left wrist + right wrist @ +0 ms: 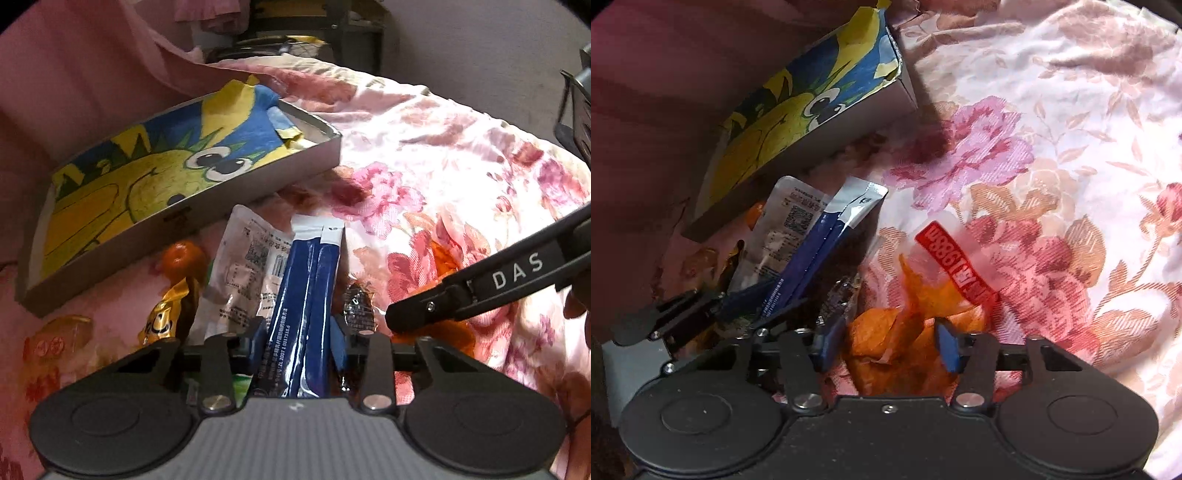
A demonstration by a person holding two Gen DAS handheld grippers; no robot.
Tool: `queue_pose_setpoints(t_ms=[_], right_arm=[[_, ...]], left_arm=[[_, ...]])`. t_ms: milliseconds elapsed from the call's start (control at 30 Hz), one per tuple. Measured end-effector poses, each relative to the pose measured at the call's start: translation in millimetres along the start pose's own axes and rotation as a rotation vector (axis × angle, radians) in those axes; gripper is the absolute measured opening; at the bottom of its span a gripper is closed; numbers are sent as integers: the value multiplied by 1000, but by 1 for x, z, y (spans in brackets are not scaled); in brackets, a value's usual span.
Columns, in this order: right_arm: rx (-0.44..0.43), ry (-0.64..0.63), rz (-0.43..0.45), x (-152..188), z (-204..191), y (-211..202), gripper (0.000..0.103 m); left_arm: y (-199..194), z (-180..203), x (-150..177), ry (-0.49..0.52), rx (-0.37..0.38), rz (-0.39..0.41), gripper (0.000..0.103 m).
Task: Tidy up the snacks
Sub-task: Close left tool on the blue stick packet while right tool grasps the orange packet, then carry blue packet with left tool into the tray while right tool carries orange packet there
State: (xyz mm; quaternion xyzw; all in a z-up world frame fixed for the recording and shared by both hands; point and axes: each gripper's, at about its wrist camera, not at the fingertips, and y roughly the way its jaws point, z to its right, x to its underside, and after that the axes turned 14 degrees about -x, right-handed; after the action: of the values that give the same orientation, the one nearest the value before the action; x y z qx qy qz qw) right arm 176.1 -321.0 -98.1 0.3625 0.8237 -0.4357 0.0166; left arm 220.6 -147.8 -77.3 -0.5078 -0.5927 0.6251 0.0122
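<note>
Through the left wrist camera I saw my left tongs (300,350) clamped on a pair of dark blue stick sachets (306,295), the blue pads pressing both sides of them; their white ends pointed toward twelve o'clock. The right wrist camera showed the same grip from the side at about nine o'clock.

My right tongs (886,345) straddled a crumpled orange snack packet (908,332) with a red printed strip, which lay on the flowered bedspread (1052,129). The pads stood at either side of it, and I could not tell whether they pressed on it.

Just beside the sachets at ten o'clock lay a clear white pouch (243,273) with printed text. Farther toward nine o'clock I saw a small orange fruit (183,258) and a gold-wrapped sweet (166,317). A small dark wrapper (357,306) sat at the sachets' three o'clock.

At eleven o'clock stood the shallow grey box (207,218), tilted on the bedding, with a yellow and blue cartoon sheet (147,173) lining its inside.
</note>
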Motion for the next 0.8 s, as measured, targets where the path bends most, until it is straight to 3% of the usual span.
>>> queue_pose_setpoints(t_ms=[100, 267, 400, 633, 800], right_arm=[[3, -22, 8, 1, -4, -3, 44], [10, -91, 31, 6, -14, -12, 42], [14, -176, 78, 10, -27, -23, 27], [10, -225, 115, 10, -30, -31, 27], [-15, -282, 193, 7, -41, -45, 27]], left_arm=[[-5, -3, 1, -65, -25, -28, 36], [-20, -19, 7, -229, -4, -37, 34], [-37, -28, 8, -322, 24, 2, 34], [-55, -35, 1, -398, 1, 93, 34], [-60, -44, -5, -434, -29, 134, 34]])
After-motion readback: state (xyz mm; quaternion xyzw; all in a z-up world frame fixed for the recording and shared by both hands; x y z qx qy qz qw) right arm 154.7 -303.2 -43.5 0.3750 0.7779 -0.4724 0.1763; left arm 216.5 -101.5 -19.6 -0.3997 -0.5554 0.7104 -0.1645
